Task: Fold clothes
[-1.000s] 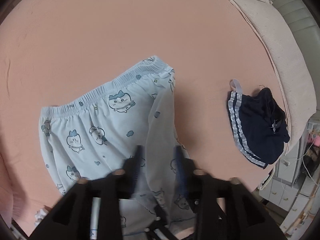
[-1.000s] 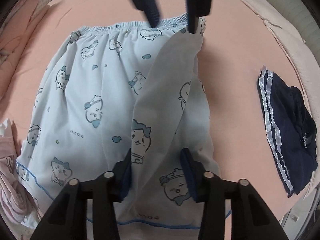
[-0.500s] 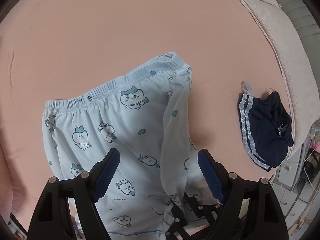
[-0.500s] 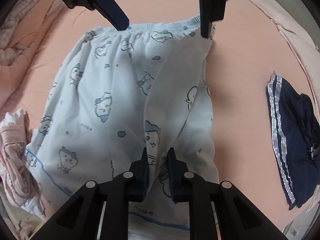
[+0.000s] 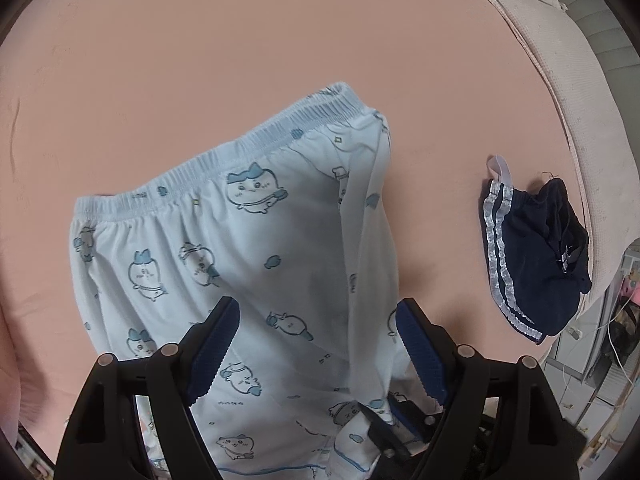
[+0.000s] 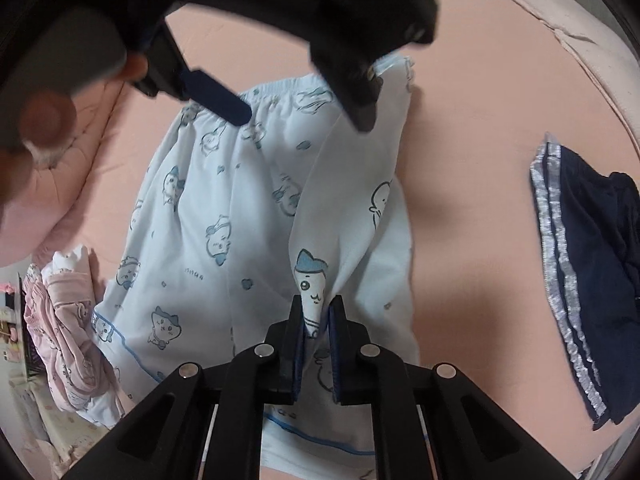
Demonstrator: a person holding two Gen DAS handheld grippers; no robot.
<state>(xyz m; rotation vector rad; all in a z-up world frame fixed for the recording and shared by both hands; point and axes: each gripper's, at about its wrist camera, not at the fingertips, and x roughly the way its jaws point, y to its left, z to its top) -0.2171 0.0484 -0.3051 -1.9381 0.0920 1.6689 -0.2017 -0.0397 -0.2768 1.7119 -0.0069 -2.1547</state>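
As the fold lifts: right tool (image 6: pixel 316 320) pinches shorts (image 6: pixel 224 208); left tool (image 5: pixel 316 344) gapes above, empty.
Risk: thin pinch slipping, flap collapsing.

Open left tongs (image 5: pixel 316 344) hover over light-blue printed shorts (image 5: pixel 240 256); navy shorts (image 5: pixel 536 260) lie apart.

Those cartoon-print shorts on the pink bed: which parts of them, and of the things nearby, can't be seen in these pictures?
- Light blue cartoon-print shorts: in the left wrist view the hem is covered by the open left tool.
- Same shorts, right wrist view: the blurred left tool covers part of the waistband; the right tool, shut on a raised fold, hides the cloth beneath.
- Navy shorts: cut off by the right edge.
- Pink clothes: crumpled at the left edge, kind unclear.
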